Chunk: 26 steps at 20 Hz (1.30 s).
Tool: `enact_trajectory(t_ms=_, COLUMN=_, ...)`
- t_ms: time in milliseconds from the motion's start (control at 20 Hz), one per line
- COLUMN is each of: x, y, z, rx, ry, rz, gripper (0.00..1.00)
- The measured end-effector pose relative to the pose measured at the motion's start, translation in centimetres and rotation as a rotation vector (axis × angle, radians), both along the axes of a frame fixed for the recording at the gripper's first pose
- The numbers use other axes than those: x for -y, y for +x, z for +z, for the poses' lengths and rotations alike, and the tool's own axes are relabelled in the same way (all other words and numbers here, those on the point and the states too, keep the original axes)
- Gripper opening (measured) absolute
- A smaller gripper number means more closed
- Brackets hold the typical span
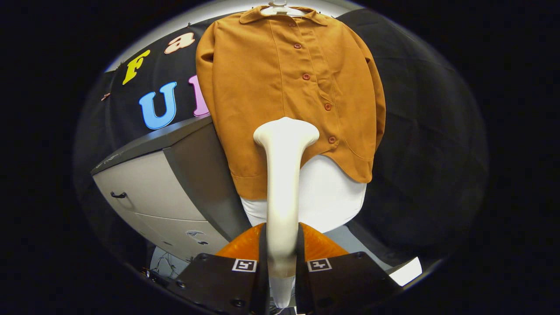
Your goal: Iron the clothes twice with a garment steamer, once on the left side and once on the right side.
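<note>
A brown-orange button-up shirt (280, 87) hangs on a pale hanger (280, 8) against the booth wall, over a white board (332, 197) that shows below its hem. A cream garment steamer (284, 175) stands upright between my fingers. My gripper (282, 262) is shut on its handle. The steamer's wide head (286, 131) sits in front of the shirt's lower middle, just left of the button placket. Whether the head touches the cloth I cannot tell.
A grey cabinet (157, 188) with a dark top and drawer handles stands to the left of the shirt. Black cloth wall lies behind and to the right. A white object (407, 271) lies low to the right of my fingers.
</note>
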State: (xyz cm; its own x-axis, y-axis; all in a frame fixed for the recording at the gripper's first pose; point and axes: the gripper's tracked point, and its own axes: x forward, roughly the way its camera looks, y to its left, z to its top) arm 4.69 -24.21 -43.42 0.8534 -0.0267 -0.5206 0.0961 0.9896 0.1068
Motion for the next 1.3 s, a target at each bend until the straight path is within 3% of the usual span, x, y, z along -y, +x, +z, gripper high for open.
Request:
enact_trajectory(t_ms=200, x=1.1, y=-2.0, z=0.6, rx=0.0, ry=0.024, rz=-0.027, gripper=0.27)
enact_trajectory(t_ms=400, x=2.5, y=-3.5, z=4.2, rx=0.058, ry=0.014, rz=-0.023, gripper=0.27)
enact_trajectory(t_ms=1000, x=7.1, y=-2.2, z=26.4, rx=0.462, ry=-0.073, rz=0.025, gripper=0.27)
enact_trajectory(t_ms=1300, x=10.3, y=2.5, z=33.6, rx=0.591, ry=-0.069, rz=0.005, gripper=0.26)
